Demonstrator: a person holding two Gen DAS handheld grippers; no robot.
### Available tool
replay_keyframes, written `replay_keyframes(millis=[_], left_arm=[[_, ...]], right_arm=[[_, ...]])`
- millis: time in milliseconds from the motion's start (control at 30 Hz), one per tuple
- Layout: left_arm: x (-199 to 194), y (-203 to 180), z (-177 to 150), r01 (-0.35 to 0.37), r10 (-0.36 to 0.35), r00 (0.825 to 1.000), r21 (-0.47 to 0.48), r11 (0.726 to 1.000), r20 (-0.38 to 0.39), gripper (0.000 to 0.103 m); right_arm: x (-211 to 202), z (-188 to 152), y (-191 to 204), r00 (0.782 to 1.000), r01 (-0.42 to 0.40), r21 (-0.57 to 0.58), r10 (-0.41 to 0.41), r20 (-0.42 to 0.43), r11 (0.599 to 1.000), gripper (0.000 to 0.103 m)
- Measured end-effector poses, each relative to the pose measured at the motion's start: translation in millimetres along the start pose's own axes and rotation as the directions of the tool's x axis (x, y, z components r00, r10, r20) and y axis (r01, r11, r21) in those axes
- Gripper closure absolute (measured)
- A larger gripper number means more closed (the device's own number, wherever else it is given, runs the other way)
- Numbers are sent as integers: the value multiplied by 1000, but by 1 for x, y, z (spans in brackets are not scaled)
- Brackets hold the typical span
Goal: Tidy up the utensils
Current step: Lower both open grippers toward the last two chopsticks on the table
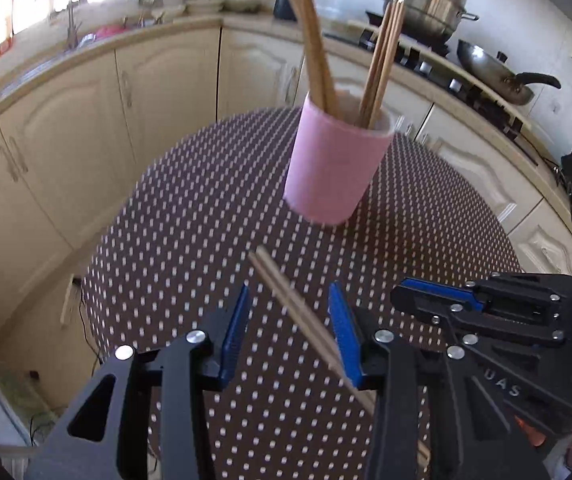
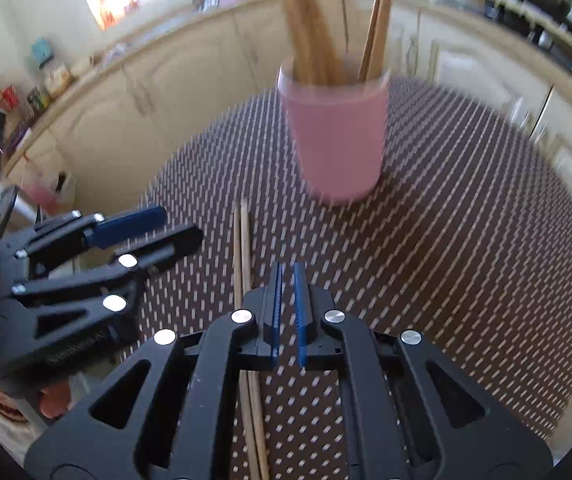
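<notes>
Ahead of my fingers stands a pink cup (image 1: 335, 164) of tan chopsticks (image 1: 313, 46). Under them spreads a brown tablecloth (image 1: 190, 216) with white dots. My pads (image 1: 234, 330) are blue.

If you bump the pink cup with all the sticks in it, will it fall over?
Maybe. The pink cup is tall for its base, and its chopsticks stand far above the rim and lean outward, so it is probably top-heavy. A low push might just slide it on the dotted tablecloth; a knock near the rim looks likelier to tip it.
</notes>
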State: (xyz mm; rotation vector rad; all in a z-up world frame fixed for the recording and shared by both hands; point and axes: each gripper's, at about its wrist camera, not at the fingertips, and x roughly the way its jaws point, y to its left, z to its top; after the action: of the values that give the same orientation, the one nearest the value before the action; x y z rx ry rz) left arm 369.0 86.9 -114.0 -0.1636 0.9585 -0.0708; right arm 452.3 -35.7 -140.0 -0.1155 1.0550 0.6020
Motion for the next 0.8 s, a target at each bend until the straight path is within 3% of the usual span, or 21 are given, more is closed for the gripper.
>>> replay_keyframes(millis=[100,267,600,800], left_arm=[[3,11,-11,-11,9,999,-34,999,-41,62],[8,20,-23,-1,-7,995,-77,997,-101,62],[18,30,-30,-5,-7,993,-103,995,-119,62],[25,30,-31,-10,-4,993,-112,994,-122,62]], right_arm=[[15,-7,5,998,-32,3,32,-61,999,96],[32,-13,16,992,-13,-21,10,-123,1000,96],[48,-9,40,988,25,-52,-32,-149,998,95],[50,-6,48,989,16,-70,-26,-146,997,86]])
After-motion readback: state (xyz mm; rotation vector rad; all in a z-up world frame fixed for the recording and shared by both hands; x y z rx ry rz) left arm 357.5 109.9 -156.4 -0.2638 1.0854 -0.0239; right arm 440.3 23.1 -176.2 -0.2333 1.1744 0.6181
